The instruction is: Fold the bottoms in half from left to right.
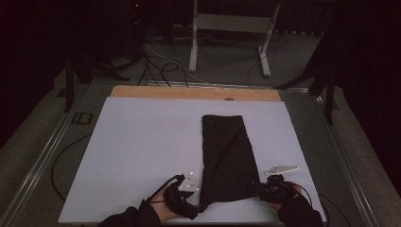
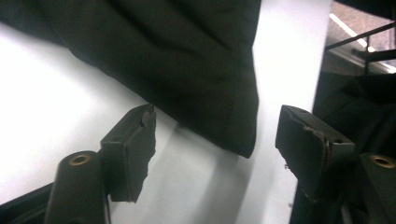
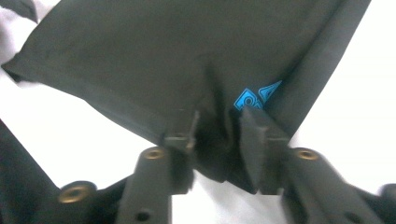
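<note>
A black folded cloth (image 1: 227, 156) lies lengthwise on the white table cover (image 1: 142, 142), right of centre. My left gripper (image 1: 202, 204) is at its near left corner; in the left gripper view the jaws (image 2: 217, 126) stand apart around that corner (image 2: 233, 130) without pressing it. At the near right corner my right gripper (image 1: 257, 189) has its jaws (image 3: 217, 126) pinched on a puckered fold of the cloth (image 3: 163, 60), next to a small blue printed logo (image 3: 254, 98).
A wooden table edge (image 1: 189, 92) shows beyond the white cover. Behind it stand a white frame (image 1: 227, 28) and loose cables (image 1: 161, 66) on the floor. Metal rails (image 1: 42, 156) run along both sides. The surroundings are dark.
</note>
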`<state>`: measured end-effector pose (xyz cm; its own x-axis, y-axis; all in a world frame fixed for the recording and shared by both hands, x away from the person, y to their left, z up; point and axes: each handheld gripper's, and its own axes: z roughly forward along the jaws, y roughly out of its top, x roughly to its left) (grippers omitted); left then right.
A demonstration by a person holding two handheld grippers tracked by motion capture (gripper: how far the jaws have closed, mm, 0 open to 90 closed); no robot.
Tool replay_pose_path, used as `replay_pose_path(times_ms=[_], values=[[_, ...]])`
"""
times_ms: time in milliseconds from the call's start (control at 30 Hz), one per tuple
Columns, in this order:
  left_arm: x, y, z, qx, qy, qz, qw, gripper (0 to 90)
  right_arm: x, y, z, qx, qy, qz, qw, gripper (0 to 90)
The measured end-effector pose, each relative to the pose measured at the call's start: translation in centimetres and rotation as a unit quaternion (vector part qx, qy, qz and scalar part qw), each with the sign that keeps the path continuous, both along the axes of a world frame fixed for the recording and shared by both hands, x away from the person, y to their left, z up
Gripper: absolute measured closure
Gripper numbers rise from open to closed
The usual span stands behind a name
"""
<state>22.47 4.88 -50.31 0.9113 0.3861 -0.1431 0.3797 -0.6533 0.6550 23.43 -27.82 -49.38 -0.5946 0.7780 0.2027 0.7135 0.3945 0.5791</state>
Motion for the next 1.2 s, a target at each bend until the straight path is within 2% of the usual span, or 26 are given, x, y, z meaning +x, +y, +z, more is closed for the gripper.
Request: replay_pose_path(times_ms=[33,100,167,233,300,333,400,433,533,600,733,933,1100,1200], values=[[-0.2,-0.4,-0.4,0.011,-0.005,-0.004,0.9999,37.2,-0.1,0.0,0.3,0.002,-0.007,-0.005,1.0,86.6],[-0.3,-0.7,-0.6,0.012,-0.007,-0.009,0.9999,39.4,-0.2,-0.1,0.9,0.016,-0.011,-0.006,0.9998,87.4],[-0.5,-1.1,-0.8,0.022,-0.018,-0.017,0.9995,41.6,-0.4,0.0,1.5,0.025,-0.023,-0.007,0.9994,87.6],[-0.7,-1.4,-0.8,0.029,-0.03,-0.013,0.999,45.2,-0.6,0.1,2.0,0.027,-0.034,-0.006,0.999,87.6],[-0.5,-1.6,-0.7,0.034,-0.034,-0.011,0.9988,50.4,-0.7,0.1,2.3,0.03,-0.04,-0.008,0.9987,87.6],[-0.5,-1.7,-0.7,0.044,-0.045,-0.012,0.998,53.8,-0.7,0.1,2.4,0.032,-0.04,-0.008,0.9987,87.7],[-0.5,-1.8,-0.6,0.047,-0.05,-0.013,0.9976,61.9,-0.7,0.0,2.6,0.032,-0.044,-0.01,0.9985,87.7],[-0.5,-1.9,-0.5,0.052,-0.055,-0.006,0.9971,68.5,-0.7,-0.2,2.7,0.032,-0.047,-0.015,0.9983,87.6],[-0.5,-2.0,-0.1,0.049,-0.064,-0.007,0.9967,76.1,-0.9,-0.8,3.3,0.037,-0.055,-0.027,0.9974,87.6],[-0.6,-2.1,0.0,0.041,-0.063,-0.005,0.9972,80.5,-1.0,-1.1,3.4,0.039,-0.055,-0.033,0.9972,87.6],[-0.9,-2.4,0.5,0.05,-0.07,-0.018,0.9961,83.4,-1.4,-2.0,3.0,0.038,-0.043,-0.052,0.997,87.6],[-1.3,-2.8,0.2,0.064,-0.074,-0.028,0.9948,84.3,-1.7,-2.5,2.2,0.023,-0.025,-0.069,0.997,87.7],[-1.2,-2.8,0.2,0.067,-0.07,-0.032,0.9948,84.1,-1.9,-2.3,1.3,-0.002,-0.01,-0.065,0.9978,87.8],[-1.1,-2.8,0.1,0.066,-0.061,-0.032,0.9955,83.8,-1.8,-2.2,0.9,-0.016,-0.007,-0.061,0.998,87.8]])
